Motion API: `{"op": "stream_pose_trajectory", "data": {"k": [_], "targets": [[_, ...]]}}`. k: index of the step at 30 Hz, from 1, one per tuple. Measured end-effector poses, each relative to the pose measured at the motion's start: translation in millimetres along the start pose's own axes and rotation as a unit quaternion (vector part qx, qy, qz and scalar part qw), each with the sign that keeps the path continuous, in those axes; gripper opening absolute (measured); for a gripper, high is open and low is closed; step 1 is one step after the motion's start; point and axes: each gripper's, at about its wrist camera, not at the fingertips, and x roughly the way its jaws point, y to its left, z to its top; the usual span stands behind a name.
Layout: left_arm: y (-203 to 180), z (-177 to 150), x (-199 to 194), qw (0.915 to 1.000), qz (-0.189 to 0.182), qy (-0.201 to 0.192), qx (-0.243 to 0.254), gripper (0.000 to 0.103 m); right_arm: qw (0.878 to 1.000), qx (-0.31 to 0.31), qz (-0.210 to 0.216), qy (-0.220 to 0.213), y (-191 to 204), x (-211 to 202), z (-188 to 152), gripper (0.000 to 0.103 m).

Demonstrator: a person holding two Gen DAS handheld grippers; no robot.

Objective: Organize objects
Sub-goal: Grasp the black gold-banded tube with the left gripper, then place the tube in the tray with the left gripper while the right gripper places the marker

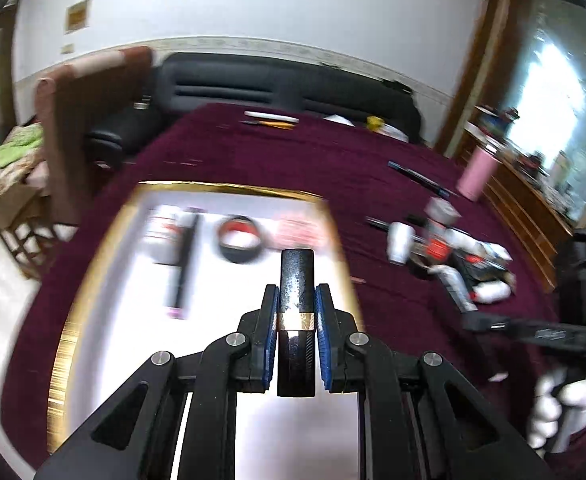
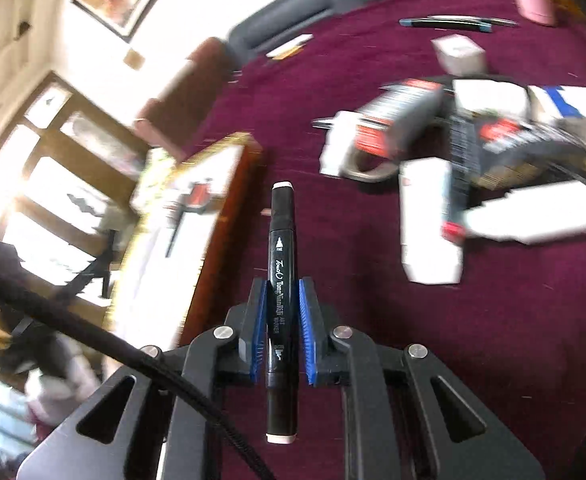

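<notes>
While pinched in the right gripper (image 2: 281,312), marker (image 2: 280,280) reads "Touch" — "ART MARKER".

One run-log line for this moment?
left gripper: shut on black tube | right gripper: shut on art marker | gold-rimmed tray: ahead

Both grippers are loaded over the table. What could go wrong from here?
1. The right gripper holds the marker near its middle, both ends sticking out; it may pivot or slip.
2. The left gripper clamps a glossy black tube that could slide out above the gold-rimmed tray.
3. The tray already holds a tape roll and a pen; a careless drop could knock them.
</notes>
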Motion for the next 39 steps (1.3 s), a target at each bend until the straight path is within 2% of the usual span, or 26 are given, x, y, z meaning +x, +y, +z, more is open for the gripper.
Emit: {"op": "stream_pose_trajectory", "data": {"k": [2, 5, 8, 10, 17, 21, 23, 29, 35, 39], "targets": [[27, 6, -2, 0.9995, 0.031, -0.005, -0.009, 0.015, 0.999, -0.007, 0.034, 0.013, 22, 10, 10, 0.014], [62, 16, 9, 0.9981, 0.056, 0.006, -0.027, 0.015, 0.996, -0.006, 0.075, 0.041, 51, 38, 25, 0.014], [82, 26, 32, 0.9967, 0.073, 0.023, -0.028, 0.015, 0.994, -0.013, 0.092, 0.066, 79, 75, 41, 0.014], [91, 28, 46, 0.9963, 0.071, 0.035, -0.035, 0.015, 0.992, -0.008, 0.096, 0.080, 93, 99, 49, 0.014], [106, 22, 87, 0.9931, 0.073, 0.084, -0.038, 0.015, 0.988, 0.034, 0.082, 0.123, 111, 189, 74, 0.014], [110, 24, 93, 0.9911, 0.091, 0.090, -0.038, 0.015, 0.989, 0.041, 0.064, 0.131, 117, 223, 84, 0.014], [113, 22, 97, 0.9900, 0.093, 0.097, -0.045, 0.015, 0.990, 0.037, 0.041, 0.130, 119, 234, 89, 0.014], [121, 23, 91, 0.9911, 0.067, 0.093, -0.069, 0.015, 0.992, 0.033, 0.011, 0.120, 120, 239, 94, 0.018], [127, 25, 67, 0.9934, 0.053, 0.057, -0.085, 0.017, 0.996, 0.009, 0.009, 0.087, 120, 204, 92, 0.018], [125, 21, 42, 0.9940, 0.045, 0.024, -0.096, 0.019, 0.998, -0.019, 0.016, 0.062, 115, 165, 75, 0.019]]}}
